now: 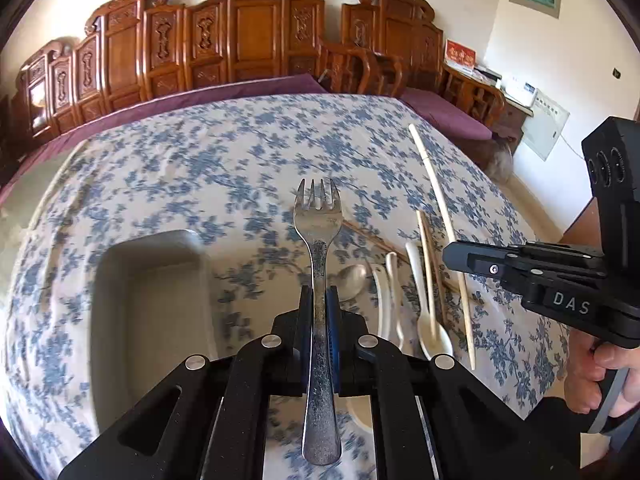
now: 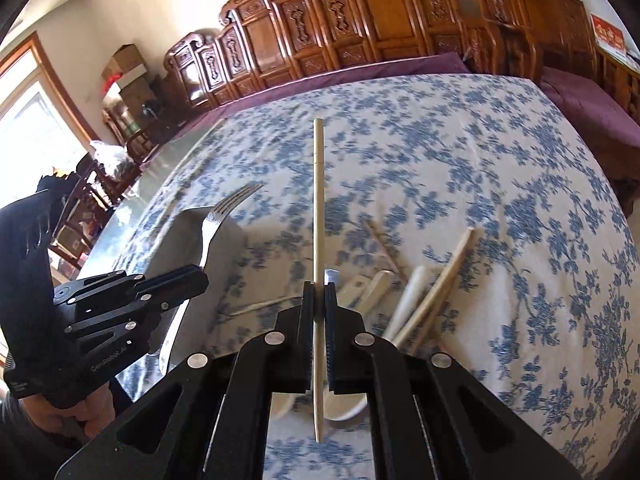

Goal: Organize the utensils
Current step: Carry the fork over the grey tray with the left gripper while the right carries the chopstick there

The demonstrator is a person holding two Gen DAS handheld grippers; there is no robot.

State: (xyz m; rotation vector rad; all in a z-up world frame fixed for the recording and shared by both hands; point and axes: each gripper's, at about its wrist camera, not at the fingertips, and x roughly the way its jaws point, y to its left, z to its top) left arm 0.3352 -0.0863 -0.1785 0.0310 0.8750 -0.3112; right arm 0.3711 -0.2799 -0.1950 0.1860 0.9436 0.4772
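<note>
My left gripper point(image 1: 320, 296) is shut on the handle of a metal fork point(image 1: 318, 236), tines pointing away, held above the table next to a pale rectangular tray point(image 1: 160, 312). My right gripper point(image 2: 319, 292) is shut on a long pale chopstick point(image 2: 318, 200) that points forward. From the left wrist, the right gripper point(image 1: 450, 256) and its chopstick point(image 1: 434, 192) show at the right. From the right wrist, the left gripper point(image 2: 200, 276) with the fork point(image 2: 214, 220) hangs over the tray point(image 2: 176, 248). A metal spoon point(image 1: 352, 280), white spoons point(image 1: 424, 308) and more chopsticks point(image 2: 444, 276) lie loose on the cloth.
A blue-flowered cloth point(image 1: 200, 168) covers the table. Carved wooden chairs point(image 1: 248, 32) line its far side, with a purple cushioned bench point(image 1: 444, 116) at the right. A person's hand point(image 1: 600, 376) grips the right tool's handle.
</note>
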